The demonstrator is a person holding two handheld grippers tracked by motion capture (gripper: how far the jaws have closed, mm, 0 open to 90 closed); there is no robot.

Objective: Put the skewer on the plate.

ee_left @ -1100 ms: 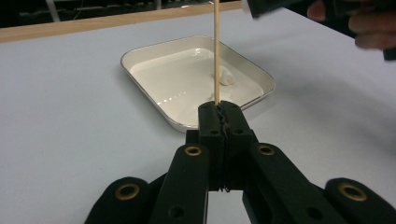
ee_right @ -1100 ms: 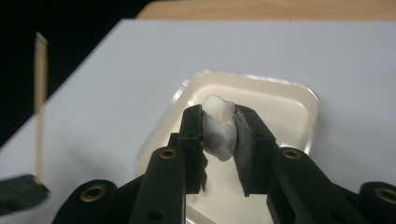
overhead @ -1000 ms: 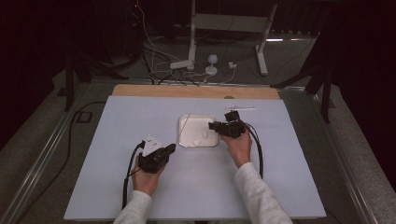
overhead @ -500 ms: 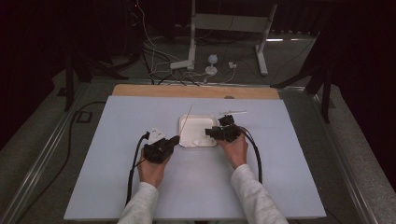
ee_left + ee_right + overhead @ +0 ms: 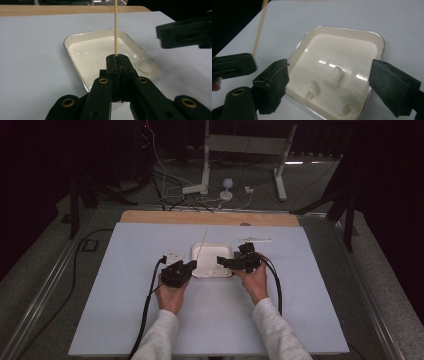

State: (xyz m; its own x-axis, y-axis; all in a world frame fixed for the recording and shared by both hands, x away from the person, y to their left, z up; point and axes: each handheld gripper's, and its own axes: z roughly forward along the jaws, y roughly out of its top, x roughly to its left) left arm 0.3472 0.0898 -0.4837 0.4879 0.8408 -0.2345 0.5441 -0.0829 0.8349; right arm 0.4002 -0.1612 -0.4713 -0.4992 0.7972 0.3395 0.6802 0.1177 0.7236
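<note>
A white rectangular tray (image 5: pixel 212 270) lies mid-table with three white marshmallow pieces (image 5: pixel 310 89), (image 5: pixel 335 74), (image 5: pixel 348 103) in it. My left gripper (image 5: pixel 117 58) is shut on a thin wooden skewer (image 5: pixel 115 25) that points up and away over the tray (image 5: pixel 75 40). In the high view the left gripper (image 5: pixel 189 266) sits at the tray's left edge, the skewer (image 5: pixel 202 240) slanting over it. My right gripper (image 5: pixel 329 80) stands wide open over the tray's (image 5: pixel 347 31) near side, the marshmallows between its jaws, touching none. The right gripper (image 5: pixel 223 262) reaches in from the tray's right edge.
A small white object (image 5: pixel 173 256) lies just left of the tray, and a thin white strip (image 5: pixel 255 240) lies behind the right hand. The pale blue mat (image 5: pixel 125 320) has a wooden board edge (image 5: pixel 210 217) at its far side. Cables trail back from both grippers.
Both hands have closed in on the tray. The left gripper moved forward and right with the skewer; the right gripper came left and nearer, over the tray.
</note>
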